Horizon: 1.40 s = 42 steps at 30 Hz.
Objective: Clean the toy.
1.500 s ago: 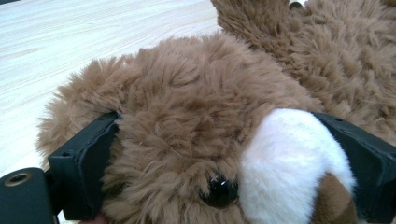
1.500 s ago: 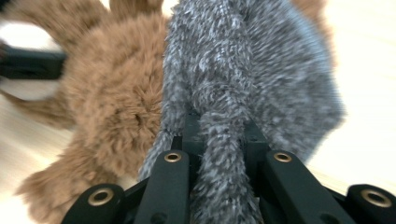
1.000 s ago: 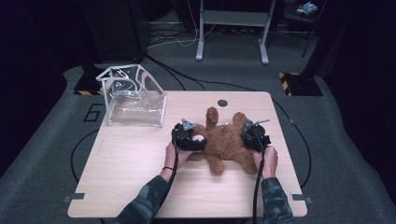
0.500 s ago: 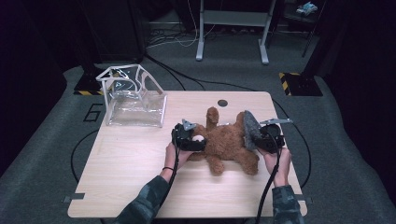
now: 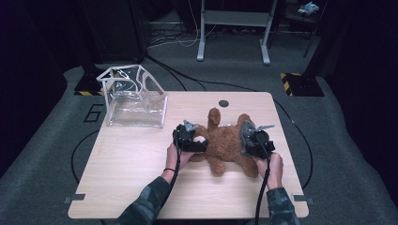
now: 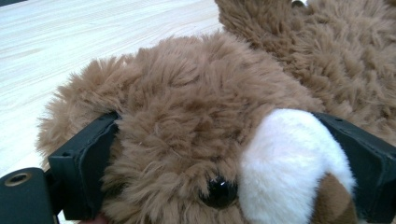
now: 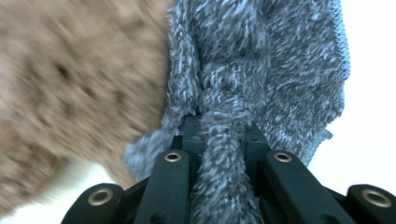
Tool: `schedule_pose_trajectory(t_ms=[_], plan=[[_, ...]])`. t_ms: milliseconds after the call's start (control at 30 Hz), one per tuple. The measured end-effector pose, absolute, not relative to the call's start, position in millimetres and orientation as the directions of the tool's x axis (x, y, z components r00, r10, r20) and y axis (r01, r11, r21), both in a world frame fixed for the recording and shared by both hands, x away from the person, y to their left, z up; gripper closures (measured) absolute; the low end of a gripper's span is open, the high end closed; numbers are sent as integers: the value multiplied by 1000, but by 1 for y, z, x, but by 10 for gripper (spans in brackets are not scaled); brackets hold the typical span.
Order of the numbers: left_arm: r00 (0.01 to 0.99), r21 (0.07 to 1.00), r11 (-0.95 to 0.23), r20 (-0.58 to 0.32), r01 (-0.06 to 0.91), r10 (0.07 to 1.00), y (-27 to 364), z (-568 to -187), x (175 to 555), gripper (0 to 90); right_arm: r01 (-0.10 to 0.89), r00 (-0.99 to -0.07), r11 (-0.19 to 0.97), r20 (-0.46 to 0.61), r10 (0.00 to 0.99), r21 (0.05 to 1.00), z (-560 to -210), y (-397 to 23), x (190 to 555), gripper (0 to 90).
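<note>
A brown plush bear (image 5: 225, 143) lies on the wooden table (image 5: 131, 178). My left gripper (image 5: 201, 144) is shut on its head from the left. In the left gripper view, the black fingers (image 6: 84, 172) press into the fur on both sides of the bear's head (image 6: 187, 116), beside its white muzzle and a black eye. My right gripper (image 5: 246, 140) is at the bear's right side, shut on a grey fuzzy cloth (image 5: 246, 130). In the right gripper view that cloth (image 7: 261, 70) is bunched between the jaws of my right gripper (image 7: 219, 140), with the bear (image 7: 70, 93) blurred at left.
A clear plastic bag with a white frame (image 5: 136, 101) stands at the table's back left. A small dark round disc (image 5: 224, 103) sits near the far edge. The person's forearms come in from the bottom. Metal stand legs (image 5: 232, 51) are on the floor beyond.
My right gripper has shifted and lifted a little with the grey cloth, which now shows more plainly at the bear's right side. The left gripper and the bear's head have stayed put.
</note>
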<state>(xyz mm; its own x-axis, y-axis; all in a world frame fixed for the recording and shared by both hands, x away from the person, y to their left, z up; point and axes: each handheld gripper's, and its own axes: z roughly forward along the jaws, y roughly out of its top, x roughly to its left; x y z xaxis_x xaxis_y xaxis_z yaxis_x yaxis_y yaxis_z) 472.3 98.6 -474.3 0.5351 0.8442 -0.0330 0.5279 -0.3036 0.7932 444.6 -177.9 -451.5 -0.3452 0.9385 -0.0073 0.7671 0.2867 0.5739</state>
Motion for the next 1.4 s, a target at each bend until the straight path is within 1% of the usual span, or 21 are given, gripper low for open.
schedule_pose_trajectory(t_ms=[33, 167, 233, 300, 367, 467, 633, 700, 767, 900, 933, 967, 1067, 1233, 1333, 1400], plan=[[537, 791, -308, -31, 529, 843, 99, -474, 472, 70, 766, -350, 303, -27, 936, 566, -454, -182, 444, 780], [538, 788, -310, -31, 532, 843, 99, -474, 473, 70, 787, -325, 310, -69, 943, 533, -463, -194, 437, 780], [535, 790, -305, -34, 532, 844, 99, -474, 473, 70, 805, -311, 305, -76, 947, 509, -468, -202, 434, 779], [534, 789, -306, -33, 532, 845, 99, -474, 474, 71, 812, -292, 281, -61, 954, 512, -467, -209, 428, 778], [539, 780, -318, -28, 538, 842, 99, -473, 474, 71, 801, -286, 275, -64, 956, 532, -460, -213, 422, 777], [540, 778, -321, -28, 540, 841, 99, -473, 475, 71, 769, -295, 261, -38, 955, 584, -441, -212, 411, 775], [539, 778, -320, -29, 541, 842, 99, -473, 474, 71, 697, -372, 291, -17, 928, 656, -414, -191, 397, 771], [538, 778, -319, -29, 541, 842, 99, -473, 474, 71, 687, -396, 305, -13, 918, 660, -411, -180, 395, 770], [537, 779, -319, -27, 540, 843, 99, -472, 474, 71, 674, -428, 330, -16, 904, 661, -414, -169, 396, 770], [533, 782, -313, -30, 539, 845, 99, -473, 473, 71, 692, -449, 373, -37, 893, 618, -435, -155, 405, 772], [535, 782, -315, -28, 538, 844, 99, -473, 473, 71, 701, -453, 388, -46, 890, 598, -444, -156, 408, 774], [536, 781, -317, -26, 538, 844, 99, -473, 473, 71, 710, -446, 377, -34, 895, 595, -448, -158, 408, 775], [534, 782, -315, -27, 537, 845, 99, -473, 473, 71, 713, -440, 374, -37, 897, 594, -451, -163, 407, 778], [535, 782, -318, -24, 537, 844, 99, -473, 473, 71, 727, -424, 386, -71, 903, 567, -456, -173, 395, 780], [538, 781, -323, -21, 535, 843, 99, -472, 473, 71, 741, -404, 365, -59, 913, 564, -461, -181, 385, 781], [537, 781, -321, -23, 537, 843, 99, -472, 473, 71, 749, -400, 373, -75, 913, 547, -463, -184, 381, 781]])
